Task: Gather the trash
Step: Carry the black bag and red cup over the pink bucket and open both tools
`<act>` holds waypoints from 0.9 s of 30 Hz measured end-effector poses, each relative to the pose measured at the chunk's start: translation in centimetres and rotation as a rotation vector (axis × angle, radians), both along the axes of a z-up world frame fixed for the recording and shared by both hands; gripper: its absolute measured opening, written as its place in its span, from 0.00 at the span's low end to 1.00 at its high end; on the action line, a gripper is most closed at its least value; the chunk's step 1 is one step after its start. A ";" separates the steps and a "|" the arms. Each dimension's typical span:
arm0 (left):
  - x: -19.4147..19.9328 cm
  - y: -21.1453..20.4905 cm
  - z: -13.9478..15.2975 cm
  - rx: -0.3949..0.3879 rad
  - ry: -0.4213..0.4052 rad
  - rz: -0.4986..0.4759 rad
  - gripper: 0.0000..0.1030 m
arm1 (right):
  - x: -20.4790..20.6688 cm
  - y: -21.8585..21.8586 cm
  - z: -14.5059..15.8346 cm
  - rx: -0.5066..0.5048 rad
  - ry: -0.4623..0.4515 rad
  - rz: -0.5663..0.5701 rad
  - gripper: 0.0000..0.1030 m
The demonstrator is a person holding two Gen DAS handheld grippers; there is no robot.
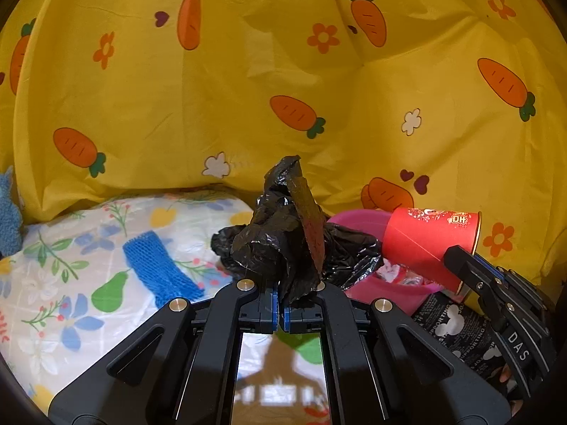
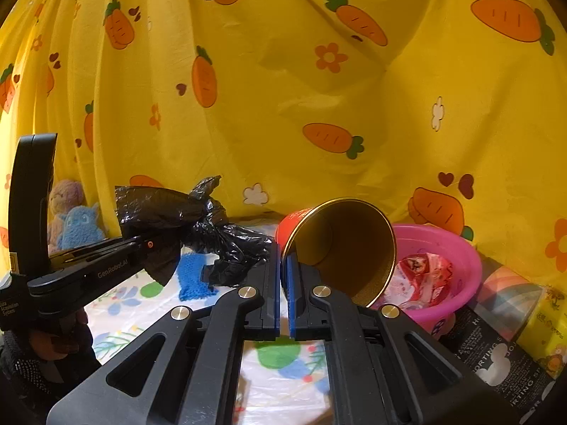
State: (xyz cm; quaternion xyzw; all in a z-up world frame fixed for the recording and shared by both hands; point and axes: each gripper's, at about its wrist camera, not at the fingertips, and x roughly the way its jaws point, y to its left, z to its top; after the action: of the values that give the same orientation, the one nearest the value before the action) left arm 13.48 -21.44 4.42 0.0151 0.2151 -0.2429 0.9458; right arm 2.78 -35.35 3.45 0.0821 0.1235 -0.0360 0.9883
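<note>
A: Trash is getting gathered: the left tool (image 1: 280, 313) is clenching a black bag (image 1: 283, 233), and the right tool (image 2: 282, 304) is pinching the rim of a red cup (image 2: 340, 248)

B: Where is each one sitting?

A: Both are being carried in the air above the bed (image 1: 71, 283). The bag is bunching up from the left jaws, crumpled, its mouth not showing. The cup is lying tilted, mouth toward the right camera, just over the near rim of a pink basin (image 2: 460, 248) that is already holding red wrappers (image 2: 425, 269)

B: So which step is this?

A: I am judging it as the carry: cup in hand, heading either for the basin or for the bag. I cannot tell which

B: And next?

A: If the bag is the target, it is needing its mouth opened first, which one clenched tool cannot manage alone. If the basin, the right tool is only needing to move further over it and let go. A blue net sleeve (image 1: 159, 265) is lying on the bed, not yet collected
</note>
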 end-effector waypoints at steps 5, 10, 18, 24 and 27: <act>1.6 -4.0 -0.2 -0.005 0.003 -0.051 0.01 | 0.3 -2.6 0.6 -0.014 -0.024 -0.088 0.04; 3.3 -7.7 -1.1 0.004 0.024 -0.100 0.01 | 0.8 -4.8 0.7 0.002 -0.032 -0.144 0.04; 5.2 -11.3 -3.1 0.013 0.077 -0.176 0.01 | 1.5 -6.9 -0.2 0.020 -0.010 -0.177 0.04; 6.6 -12.9 -4.5 0.007 0.137 -0.215 0.01 | 1.7 -7.7 -0.5 0.032 -0.005 -0.185 0.04; 6.9 -13.6 -5.1 0.019 0.144 -0.225 0.01 | 2.0 -7.9 -0.6 0.036 -0.001 -0.185 0.04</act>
State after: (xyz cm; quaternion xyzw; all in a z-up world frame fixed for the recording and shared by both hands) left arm 20.35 -35.08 -0.64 0.0305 0.2814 -0.3459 0.8946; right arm 4.78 -43.29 2.88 0.1108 0.1156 -0.1249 0.9792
